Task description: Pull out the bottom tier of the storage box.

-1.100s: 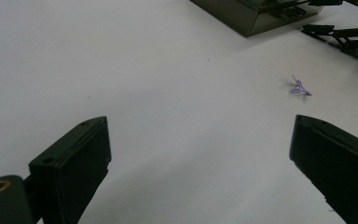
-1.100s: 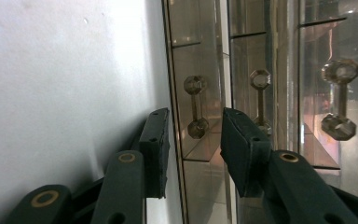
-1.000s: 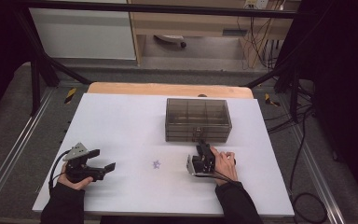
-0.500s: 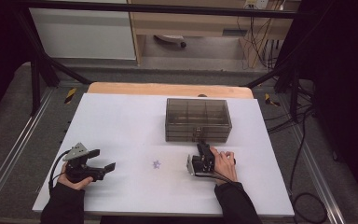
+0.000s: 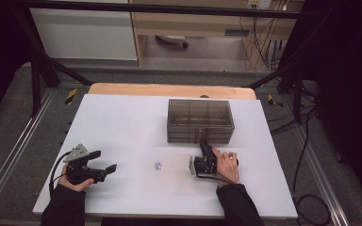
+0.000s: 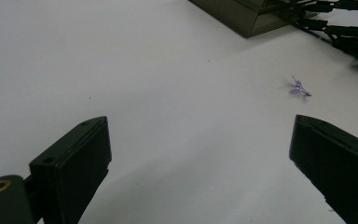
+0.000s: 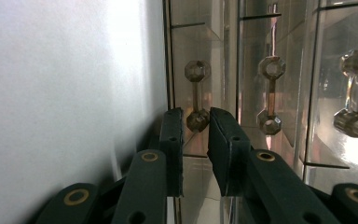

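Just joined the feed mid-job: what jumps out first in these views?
The smoky clear drawer box at the table's far middle, with the right gripper at its front, jaws just closing around a faceted drawer knob. A tiny purple flower lies mid-table, and the left gripper rests open near the left edge.

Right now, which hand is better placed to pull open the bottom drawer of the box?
Right: the right gripper has been closing around that drawer's knob; the left gripper rests far away.
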`<act>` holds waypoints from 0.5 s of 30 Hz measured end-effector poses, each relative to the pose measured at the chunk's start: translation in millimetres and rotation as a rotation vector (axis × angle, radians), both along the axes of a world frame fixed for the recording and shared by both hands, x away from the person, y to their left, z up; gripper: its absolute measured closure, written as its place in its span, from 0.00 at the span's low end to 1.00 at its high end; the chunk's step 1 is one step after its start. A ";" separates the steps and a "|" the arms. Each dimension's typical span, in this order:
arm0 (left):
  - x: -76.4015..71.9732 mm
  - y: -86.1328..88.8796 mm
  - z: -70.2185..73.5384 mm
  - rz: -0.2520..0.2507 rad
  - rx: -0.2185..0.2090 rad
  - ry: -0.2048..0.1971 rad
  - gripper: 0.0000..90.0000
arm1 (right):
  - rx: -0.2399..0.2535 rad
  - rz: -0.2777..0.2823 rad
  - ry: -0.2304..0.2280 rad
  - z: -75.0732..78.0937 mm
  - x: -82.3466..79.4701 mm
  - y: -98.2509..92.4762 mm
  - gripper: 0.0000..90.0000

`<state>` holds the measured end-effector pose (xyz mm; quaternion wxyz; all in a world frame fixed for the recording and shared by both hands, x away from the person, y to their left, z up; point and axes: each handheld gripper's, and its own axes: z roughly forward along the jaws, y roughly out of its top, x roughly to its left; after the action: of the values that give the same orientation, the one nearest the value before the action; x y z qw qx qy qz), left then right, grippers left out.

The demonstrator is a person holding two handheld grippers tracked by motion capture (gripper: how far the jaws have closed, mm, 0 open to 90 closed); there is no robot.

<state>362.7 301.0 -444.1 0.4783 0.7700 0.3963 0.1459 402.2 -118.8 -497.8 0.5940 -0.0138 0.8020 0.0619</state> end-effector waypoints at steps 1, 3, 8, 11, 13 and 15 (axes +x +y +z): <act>0.0 0.0 0.0 0.001 0.000 0.000 0.05 | 0.000 0.000 0.000 0.0 0.0 0.0 0.85; 0.1 0.0 -0.1 0.001 0.000 0.000 0.05 | -0.010 0.006 -0.005 0.1 0.1 0.3 0.86; 0.1 0.0 -0.2 0.001 0.000 0.000 0.05 | -0.017 0.007 -0.012 -0.4 -0.2 1.1 0.88; 0.1 0.1 -0.1 0.001 0.000 0.000 0.05 | -0.016 0.013 -0.016 -0.4 0.1 0.8 0.88; 0.2 0.0 -0.2 0.001 0.001 0.001 0.05 | -0.014 0.014 -0.015 -0.4 0.0 0.7 0.89; 0.2 0.1 -0.2 0.001 0.000 0.001 0.05 | -0.017 0.015 -0.016 -0.2 -0.1 0.8 0.89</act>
<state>363.0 301.0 -444.3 0.4779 0.7699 0.3969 0.1459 402.1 -118.0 -498.0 0.5996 -0.0254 0.7977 0.0594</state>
